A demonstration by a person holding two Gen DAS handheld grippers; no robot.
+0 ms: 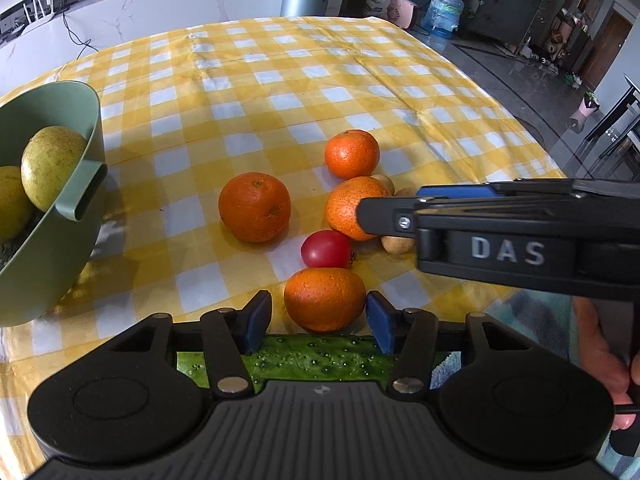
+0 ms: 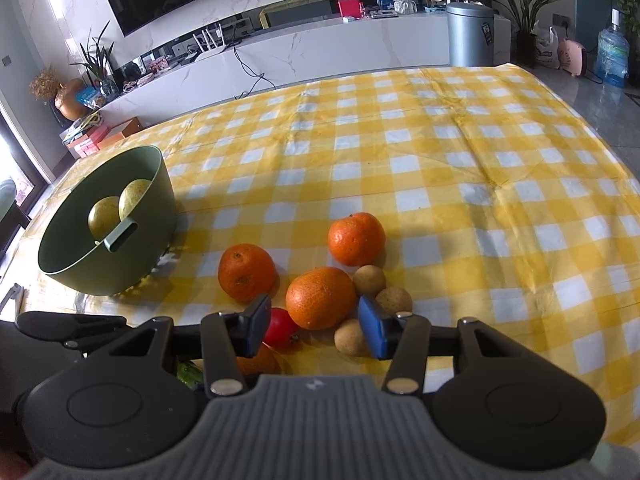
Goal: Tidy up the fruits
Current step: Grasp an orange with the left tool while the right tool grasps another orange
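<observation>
We held the left tool [image 1: 319, 317] with its blue pads [image 1: 256, 320] spread either side of the nearest orange [image 1: 325, 299], not pressing it. Our right tool [image 2: 313, 326] stood released around another orange [image 2: 321, 297] on the checked desk [image 2: 460, 184]. Beyond sat the green bowl [image 2: 80, 268] holding two pears [image 2: 105, 216].

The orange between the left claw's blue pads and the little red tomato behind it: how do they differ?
The orange is clearly bigger, the tomato small. The orange's skin is dull and pitted, the tomato's smooth and glossy. The orange sits between the left gripper's pads, the tomato outside them. Both are round and rest on the checked cloth.
</observation>
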